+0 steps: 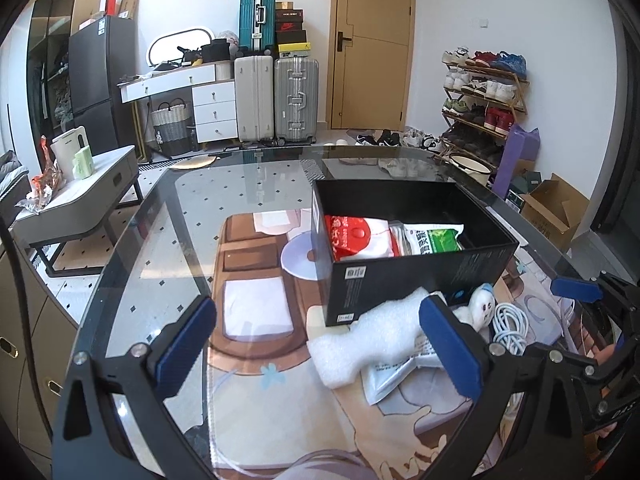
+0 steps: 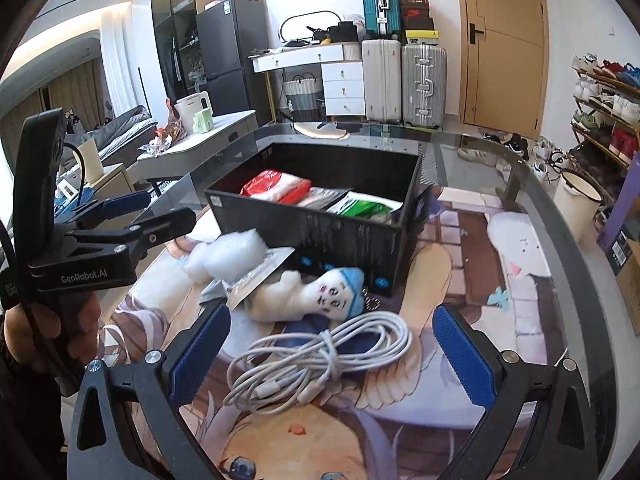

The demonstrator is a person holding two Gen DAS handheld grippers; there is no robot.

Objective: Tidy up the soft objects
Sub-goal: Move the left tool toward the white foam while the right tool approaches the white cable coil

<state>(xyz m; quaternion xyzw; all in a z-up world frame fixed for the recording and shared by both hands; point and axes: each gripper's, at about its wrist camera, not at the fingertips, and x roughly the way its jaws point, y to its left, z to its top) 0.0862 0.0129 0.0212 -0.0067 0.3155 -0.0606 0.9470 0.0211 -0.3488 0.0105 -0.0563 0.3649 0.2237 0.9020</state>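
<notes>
A black box (image 1: 420, 276) (image 2: 320, 236) stands on the glass table and holds a red-and-white pack (image 1: 360, 236) (image 2: 276, 186) and a green-and-white pack (image 1: 434, 240) (image 2: 364, 204). In front of it lie white foam wrap (image 1: 368, 340) (image 2: 228, 256), a flat silver packet (image 1: 388, 376) (image 2: 256, 280), a white plush toy with a blue cap (image 1: 482, 306) (image 2: 320, 292) and a coiled white cable (image 1: 510, 328) (image 2: 316, 364). My left gripper (image 1: 320, 352) is open, with the foam by its right finger. My right gripper (image 2: 330, 360) is open around the cable.
The glass table (image 1: 168, 264) lies over a cartoon mat (image 2: 512, 240). A low grey side table (image 1: 80, 200) stands to the left. Suitcases (image 1: 276, 96), a shoe rack (image 1: 480, 104) and cardboard boxes (image 1: 548, 208) stand behind.
</notes>
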